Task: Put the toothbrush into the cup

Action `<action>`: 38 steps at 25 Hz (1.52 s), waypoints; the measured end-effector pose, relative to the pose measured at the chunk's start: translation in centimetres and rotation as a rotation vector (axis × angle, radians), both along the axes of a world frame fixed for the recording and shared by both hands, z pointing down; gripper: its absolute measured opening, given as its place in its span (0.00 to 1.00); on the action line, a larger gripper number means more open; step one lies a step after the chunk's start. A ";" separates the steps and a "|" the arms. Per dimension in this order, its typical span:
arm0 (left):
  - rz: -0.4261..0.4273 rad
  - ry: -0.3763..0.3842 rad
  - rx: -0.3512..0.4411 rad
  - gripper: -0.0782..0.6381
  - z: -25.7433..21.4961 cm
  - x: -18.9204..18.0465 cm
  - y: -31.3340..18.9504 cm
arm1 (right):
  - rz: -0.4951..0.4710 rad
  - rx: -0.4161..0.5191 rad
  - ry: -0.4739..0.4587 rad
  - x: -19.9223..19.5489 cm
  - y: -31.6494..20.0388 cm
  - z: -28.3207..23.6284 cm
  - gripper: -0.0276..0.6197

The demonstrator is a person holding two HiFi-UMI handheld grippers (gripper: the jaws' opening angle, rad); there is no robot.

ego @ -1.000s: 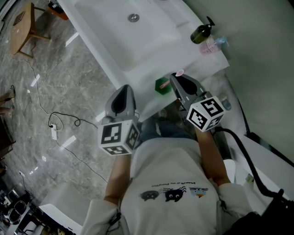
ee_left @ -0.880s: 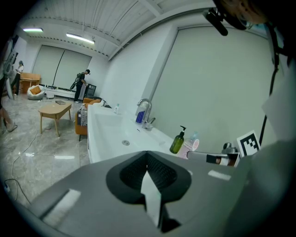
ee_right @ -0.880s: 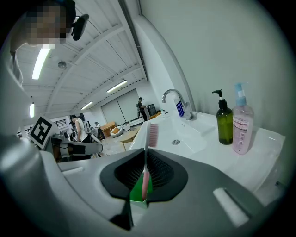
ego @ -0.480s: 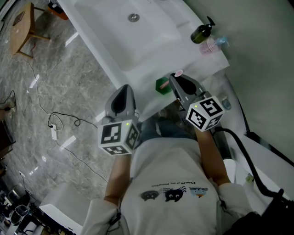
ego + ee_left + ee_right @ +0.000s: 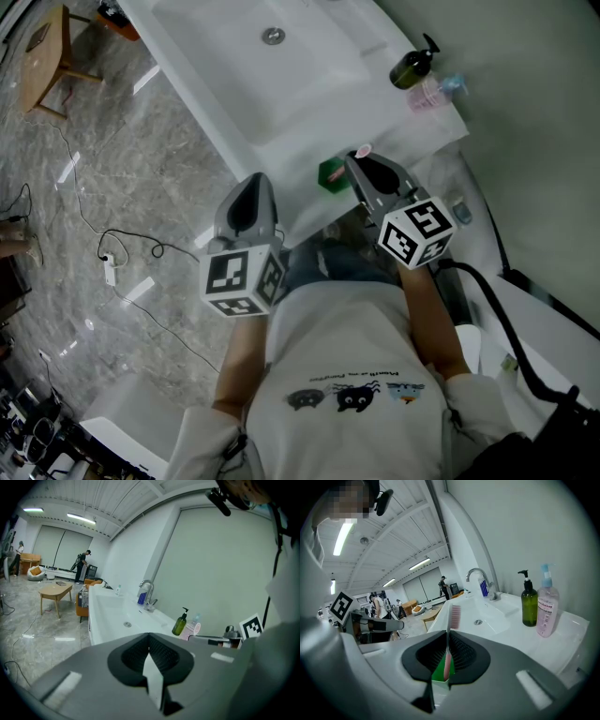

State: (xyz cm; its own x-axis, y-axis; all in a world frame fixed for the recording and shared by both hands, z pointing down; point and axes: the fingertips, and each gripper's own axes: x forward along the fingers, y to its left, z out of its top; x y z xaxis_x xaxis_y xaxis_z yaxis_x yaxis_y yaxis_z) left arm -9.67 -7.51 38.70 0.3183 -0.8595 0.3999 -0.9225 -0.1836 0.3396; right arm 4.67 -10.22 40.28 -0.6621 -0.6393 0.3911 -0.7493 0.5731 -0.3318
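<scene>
Mid-carry: right tongs (image 5: 446, 660) clamped on pink toothbrush (image 5: 451, 620), bristles up, just beside green cup (image 5: 331, 174) at desk (image 5: 562, 634) edge; left tongs (image 5: 151, 660) closed on nothing; next, likely line handle over cup mouth, lower, release.

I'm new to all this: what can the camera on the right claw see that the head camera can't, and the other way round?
Only the right gripper view: the faucet, people far behind, and how the right claw is shut on the toothbrush handle, bristles up. Only the head view: the left claw, the floor cable, the person's white shirt. Both: the green cup, the drain, the green bottle and the pink bottle.
</scene>
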 end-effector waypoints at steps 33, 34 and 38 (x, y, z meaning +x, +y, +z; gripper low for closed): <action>-0.007 0.005 -0.006 0.11 0.1 -0.5 -0.2 | -0.052 0.003 0.085 -1.0 0.2 0.9 0.08; -0.007 0.005 -0.006 0.11 0.1 -0.5 -0.2 | -0.051 0.005 0.086 -1.0 0.2 0.9 0.08; -0.006 0.004 -0.007 0.11 0.2 -0.6 -0.2 | -0.055 0.017 0.097 -1.1 0.2 0.9 0.08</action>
State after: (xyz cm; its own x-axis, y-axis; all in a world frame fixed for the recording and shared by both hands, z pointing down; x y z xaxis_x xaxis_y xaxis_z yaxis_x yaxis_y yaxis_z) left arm -10.26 -7.75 38.86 0.3150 -0.8583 0.4050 -0.9221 -0.1759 0.3445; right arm 3.54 -10.01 41.17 -0.6559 -0.6104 0.4440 -0.7448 0.6190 -0.2492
